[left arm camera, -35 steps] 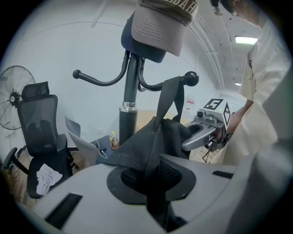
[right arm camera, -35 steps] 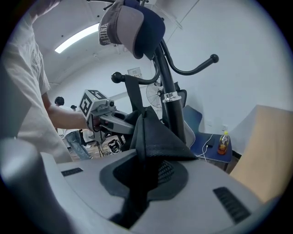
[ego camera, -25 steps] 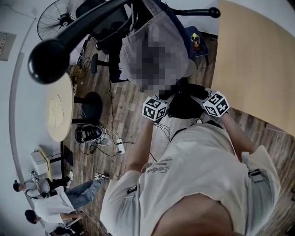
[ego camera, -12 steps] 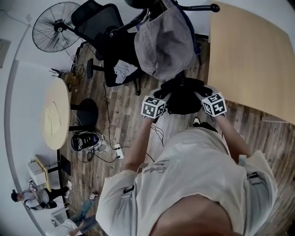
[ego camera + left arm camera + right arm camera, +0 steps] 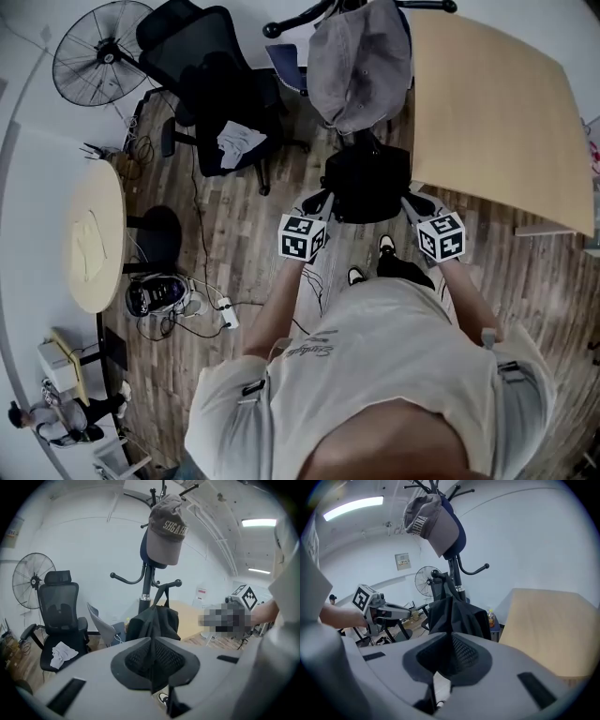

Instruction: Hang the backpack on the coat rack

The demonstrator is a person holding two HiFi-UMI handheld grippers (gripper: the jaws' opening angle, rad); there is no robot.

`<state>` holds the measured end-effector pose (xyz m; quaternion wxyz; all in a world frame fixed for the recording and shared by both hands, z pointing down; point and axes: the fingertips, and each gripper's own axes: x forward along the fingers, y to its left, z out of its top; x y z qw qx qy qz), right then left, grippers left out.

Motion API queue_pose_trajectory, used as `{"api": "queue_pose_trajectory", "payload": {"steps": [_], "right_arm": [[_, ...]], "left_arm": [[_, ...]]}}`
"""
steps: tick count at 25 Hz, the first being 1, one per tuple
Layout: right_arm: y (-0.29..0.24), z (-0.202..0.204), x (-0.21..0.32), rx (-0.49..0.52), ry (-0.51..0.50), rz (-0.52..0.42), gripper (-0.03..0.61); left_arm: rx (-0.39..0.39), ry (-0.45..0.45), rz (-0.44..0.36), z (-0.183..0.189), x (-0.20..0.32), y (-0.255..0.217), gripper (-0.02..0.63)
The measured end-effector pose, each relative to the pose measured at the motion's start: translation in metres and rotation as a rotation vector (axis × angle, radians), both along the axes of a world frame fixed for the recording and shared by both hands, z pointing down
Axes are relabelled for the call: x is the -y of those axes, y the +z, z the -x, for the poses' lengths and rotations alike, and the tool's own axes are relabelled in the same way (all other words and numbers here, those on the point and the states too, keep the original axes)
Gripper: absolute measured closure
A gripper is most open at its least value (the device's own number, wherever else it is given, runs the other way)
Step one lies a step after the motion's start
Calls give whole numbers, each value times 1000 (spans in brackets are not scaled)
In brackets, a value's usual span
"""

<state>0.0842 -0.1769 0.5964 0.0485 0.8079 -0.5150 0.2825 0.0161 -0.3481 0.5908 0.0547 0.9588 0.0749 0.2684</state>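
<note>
The black backpack (image 5: 367, 180) hangs by its top loop on a lower hook of the black coat rack (image 5: 147, 581), under a grey cap (image 5: 361, 61). My left gripper (image 5: 317, 204) sits just left of the bag's bottom and my right gripper (image 5: 412, 204) just right of it, neither touching it. In the left gripper view the jaws (image 5: 152, 641) are closing, pads together, with nothing between them and the backpack (image 5: 157, 620) ahead. In the right gripper view the jaws (image 5: 451, 639) are closing too, empty, with the backpack (image 5: 457, 613) hanging beyond.
A black office chair (image 5: 211, 84) with a white rag stands left of the rack, with a floor fan (image 5: 89, 52) behind it. A wooden table (image 5: 497, 103) lies to the right and a round table (image 5: 89, 234) to the left. Cables and a power strip (image 5: 220, 314) lie on the floor.
Both grippers have drawn back from the backpack's sides toward the person. The bag stays hanging on the rack. The head view has shifted, so the rack sits higher.
</note>
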Motion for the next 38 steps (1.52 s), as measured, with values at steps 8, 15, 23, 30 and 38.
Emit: {"api": "queue_pose_trajectory", "payload": {"steps": [8, 15, 23, 30, 38], "right_arm": [[-30, 33, 4, -65, 2, -42, 584], [-110, 42, 4, -218, -102, -160, 584], [-196, 38, 11, -405, -199, -282, 584], [-207, 35, 1, -407, -192, -327, 584], [-203, 20, -22, -373, -130, -352, 584]], "left_arm": [[-99, 20, 76, 37, -44, -33, 586], [-183, 28, 18, 36, -59, -86, 586], [-202, -42, -57, 17, -63, -141, 586], [-263, -76, -98, 9, -69, -165, 584], [-279, -107, -100, 1, -70, -166, 584]]}}
